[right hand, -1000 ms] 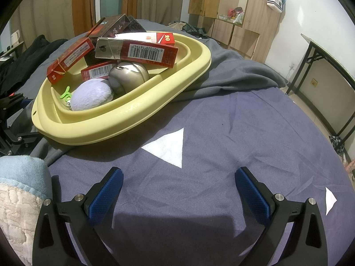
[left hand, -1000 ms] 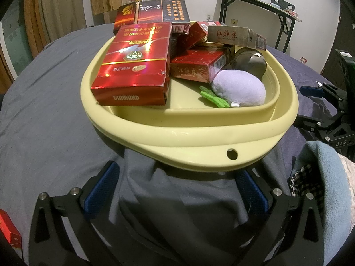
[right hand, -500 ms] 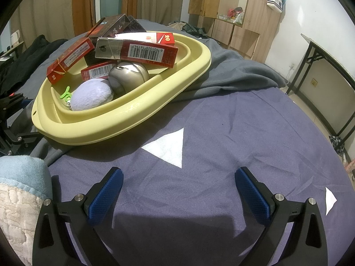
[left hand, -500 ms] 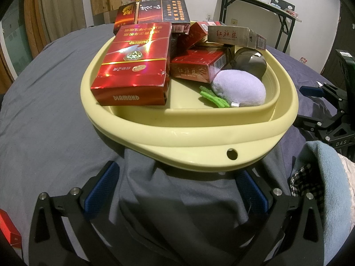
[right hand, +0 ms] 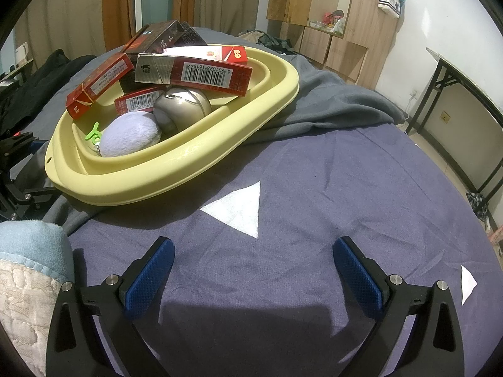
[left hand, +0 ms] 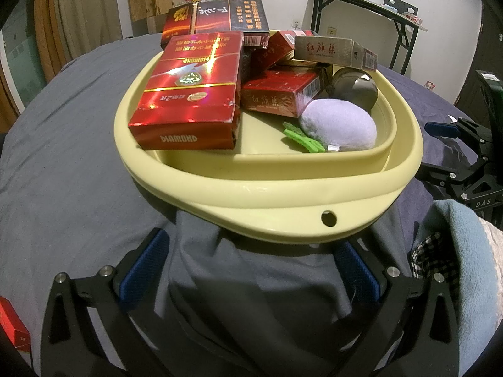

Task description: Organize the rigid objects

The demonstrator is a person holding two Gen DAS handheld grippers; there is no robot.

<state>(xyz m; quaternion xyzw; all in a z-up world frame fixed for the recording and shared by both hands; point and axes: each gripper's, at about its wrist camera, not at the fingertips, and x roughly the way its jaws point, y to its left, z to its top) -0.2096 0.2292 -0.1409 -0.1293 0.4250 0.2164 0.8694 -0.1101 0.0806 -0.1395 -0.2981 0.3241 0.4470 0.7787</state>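
A pale yellow basin (left hand: 267, 188) (right hand: 188, 163) rests on a bed covered in grey and purple cloth. Inside it lie several red cartons, the biggest a DIAMOND carton (left hand: 188, 94), plus a lilac plush pad (left hand: 339, 128) (right hand: 129, 136), a metallic round object (left hand: 355, 86) (right hand: 180, 110) and a green clip (left hand: 301, 138). My left gripper (left hand: 250, 265) stands open just in front of the basin's near rim, empty. Open and empty too, my right gripper (right hand: 253, 270) hovers over purple cloth to the basin's right.
A small red box (left hand: 11, 326) lies at the left edge of the left wrist view. A blue and quilted sleeve (right hand: 28, 270) shows beside the right gripper. White triangle patches (right hand: 239, 209) mark the purple sheet. A black folding table (right hand: 465, 100) stands by the wall.
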